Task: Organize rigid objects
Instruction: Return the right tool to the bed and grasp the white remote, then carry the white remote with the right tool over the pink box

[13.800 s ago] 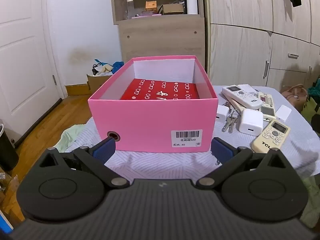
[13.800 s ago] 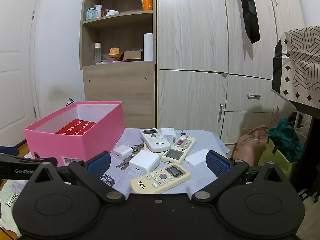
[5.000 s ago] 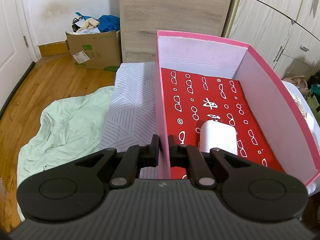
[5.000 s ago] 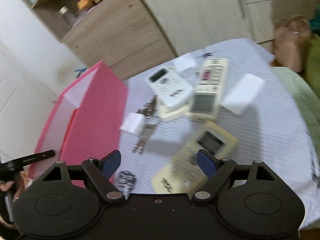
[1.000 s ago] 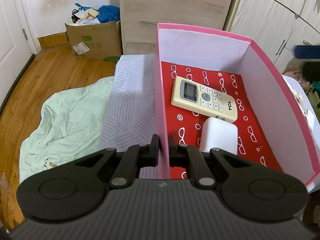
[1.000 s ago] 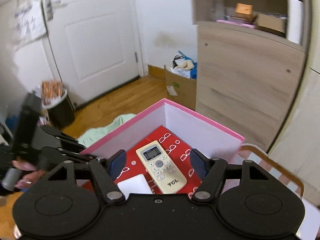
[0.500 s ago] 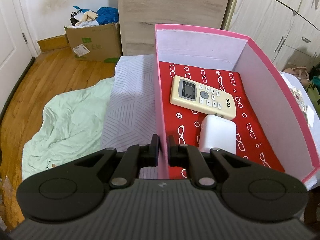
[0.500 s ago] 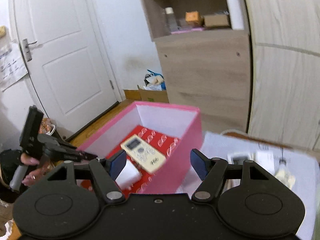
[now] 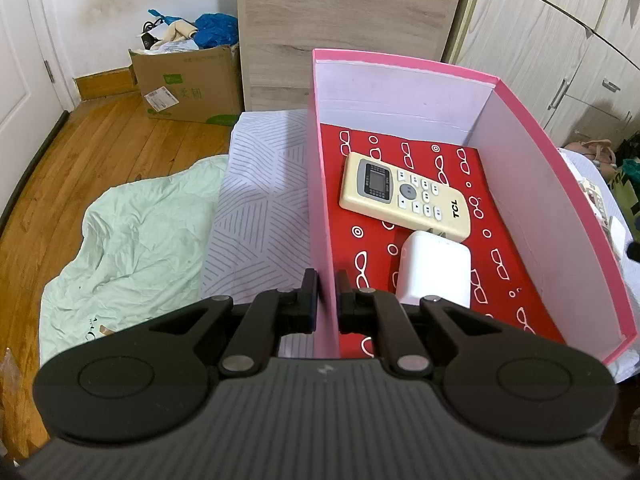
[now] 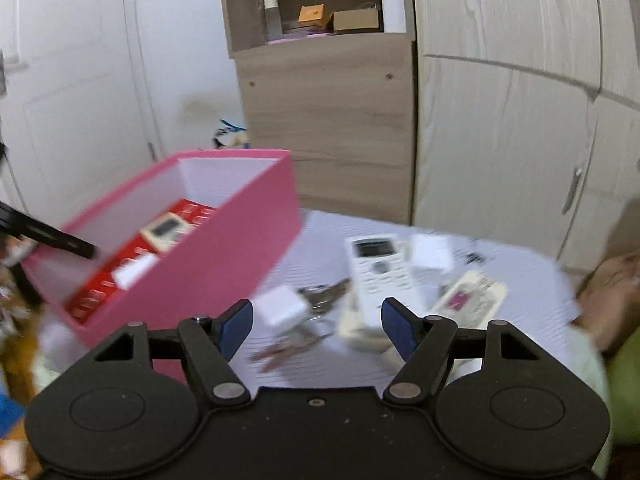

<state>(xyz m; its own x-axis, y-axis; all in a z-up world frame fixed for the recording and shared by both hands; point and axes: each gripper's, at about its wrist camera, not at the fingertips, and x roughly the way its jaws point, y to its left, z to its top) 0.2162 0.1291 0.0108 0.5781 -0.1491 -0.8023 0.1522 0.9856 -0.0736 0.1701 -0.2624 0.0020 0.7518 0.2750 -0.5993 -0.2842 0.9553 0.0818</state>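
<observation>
I've got my left hand-held gripper (image 9: 327, 292) clenched on the near wall of the pink cardboard box (image 9: 560, 184), steadying it, I judge. Inside lie a cream remote (image 9: 404, 196) and a white charger block (image 9: 434, 268). My right hand-held gripper (image 10: 316, 326) hangs released and empty over the white remote (image 10: 378, 268), keys (image 10: 320, 294) and small white plug (image 10: 280, 306) on the striped-cloth counter (image 10: 516, 276). Wooden wardrobe (image 10: 508, 112) behind.

Remote (image 9: 404, 197) and charger (image 9: 434, 270) lie in the box (image 9: 552, 184); keys (image 10: 316, 300) lie right of it
</observation>
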